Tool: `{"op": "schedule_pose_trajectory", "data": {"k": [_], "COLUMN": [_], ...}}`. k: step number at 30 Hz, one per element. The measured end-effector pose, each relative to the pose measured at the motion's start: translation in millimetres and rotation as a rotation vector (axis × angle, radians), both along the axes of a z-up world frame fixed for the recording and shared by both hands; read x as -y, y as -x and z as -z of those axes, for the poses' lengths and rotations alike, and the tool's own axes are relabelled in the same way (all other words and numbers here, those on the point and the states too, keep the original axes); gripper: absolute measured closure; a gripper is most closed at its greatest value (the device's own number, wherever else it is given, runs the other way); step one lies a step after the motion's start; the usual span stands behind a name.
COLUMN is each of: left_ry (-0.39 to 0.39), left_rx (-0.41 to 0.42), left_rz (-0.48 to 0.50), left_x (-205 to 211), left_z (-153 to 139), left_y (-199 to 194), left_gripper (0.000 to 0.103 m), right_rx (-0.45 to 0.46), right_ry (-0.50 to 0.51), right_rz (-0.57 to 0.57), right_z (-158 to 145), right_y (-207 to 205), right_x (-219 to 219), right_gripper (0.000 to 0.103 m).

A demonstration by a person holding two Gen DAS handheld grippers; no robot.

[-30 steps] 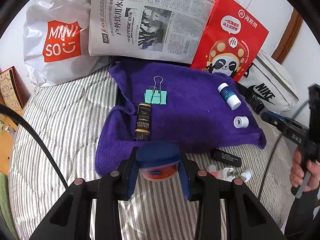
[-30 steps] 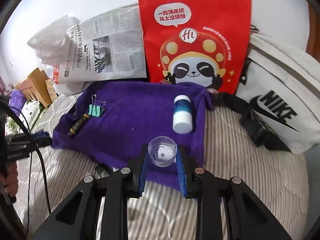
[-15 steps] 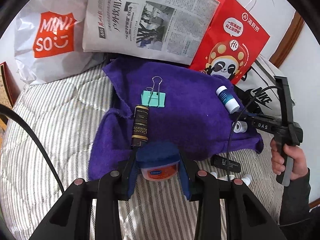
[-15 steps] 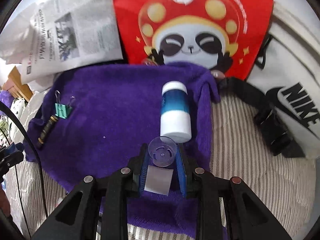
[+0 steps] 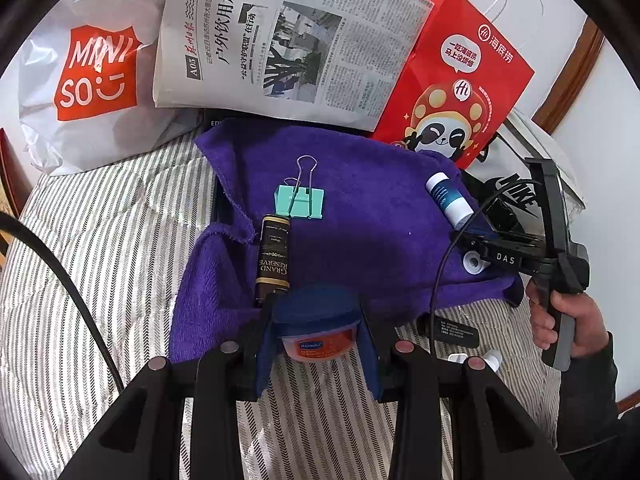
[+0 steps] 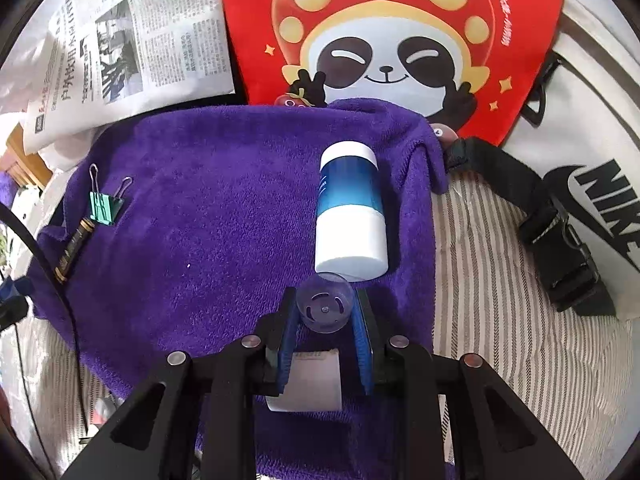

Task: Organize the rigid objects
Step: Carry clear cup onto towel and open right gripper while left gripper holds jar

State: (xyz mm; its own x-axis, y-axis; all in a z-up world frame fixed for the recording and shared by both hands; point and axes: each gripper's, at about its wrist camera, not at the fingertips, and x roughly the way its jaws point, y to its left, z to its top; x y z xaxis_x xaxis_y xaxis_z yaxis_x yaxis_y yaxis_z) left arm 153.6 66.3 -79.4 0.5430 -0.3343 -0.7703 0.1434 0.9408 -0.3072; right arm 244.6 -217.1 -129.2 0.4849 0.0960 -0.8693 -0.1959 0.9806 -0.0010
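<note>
My left gripper (image 5: 316,312) is shut on a small jar (image 5: 316,330) with a blue lid and an orange label, held over the near edge of the purple towel (image 5: 360,208). On the towel lie a teal binder clip (image 5: 300,200), a dark tube (image 5: 274,256), a blue-and-white bottle (image 5: 448,200) and a white roll (image 5: 474,264). My right gripper (image 6: 325,294) is shut on a clear round cap (image 6: 325,308), low over the towel (image 6: 208,220). It is just short of the bottle's (image 6: 352,216) base, with the white roll (image 6: 304,380) under its fingers.
A Miniso bag (image 5: 96,76), a newspaper (image 5: 280,40) and a red panda bag (image 5: 460,76) stand behind the towel. A white Nike bag (image 6: 592,184) with a black strap lies to the right. A black device (image 5: 456,330) and small white items rest on the striped bedcover (image 5: 80,280).
My right gripper came down and forward over the towel with the clear cap, stopping above the white roll near the bottle. The left gripper kept still with the jar.
</note>
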Motion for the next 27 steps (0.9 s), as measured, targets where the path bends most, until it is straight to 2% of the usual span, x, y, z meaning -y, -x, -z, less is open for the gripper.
{"op": "schedule_pose_trajectory", "data": {"k": [7, 12, 15, 20, 22, 27], "left_ry": [-0.018, -0.036, -0.055, -0.055, -0.072, -0.08], "left_rx": [-0.008, -0.013, -0.016, -0.024, -0.02, -0.004], "left_rz": [-0.002, 0.006, 0.001, 0.001, 0.005, -0.002], "left_x": [1.5, 4.8, 8.2, 15.9, 19.4, 23.1], "left_z": [0.4, -2.9, -3.0, 0.7, -1.3, -7.6], "left_y": [0.8, 5.0, 6.7, 8.7, 7.6, -2.7], "left_gripper": [0.069, 0.069, 0.069, 0.069, 0.069, 0.069], "right_rx": [-0.001, -0.03, -0.028, -0.019, -0.007, 0.028], "right_ry": [-0.005, -0.036, -0.03, -0.107, -0.1, -0.11], "right_rz": [-0.028, -0.084, -0.061, -0.005, 0.006, -0.013], "right_z": [0.8, -0.3, -4.3, -15.8, -21.1, -31.8], "right_y": [-1.1, 2.3, 8.5, 22.5, 31.0, 51.1], "right_x": [0.0, -2.7, -0.6, 13.1, 15.6, 22.6], "right_gripper": [0.075, 0.064, 0.062, 0.061, 0.061, 0.061]}}
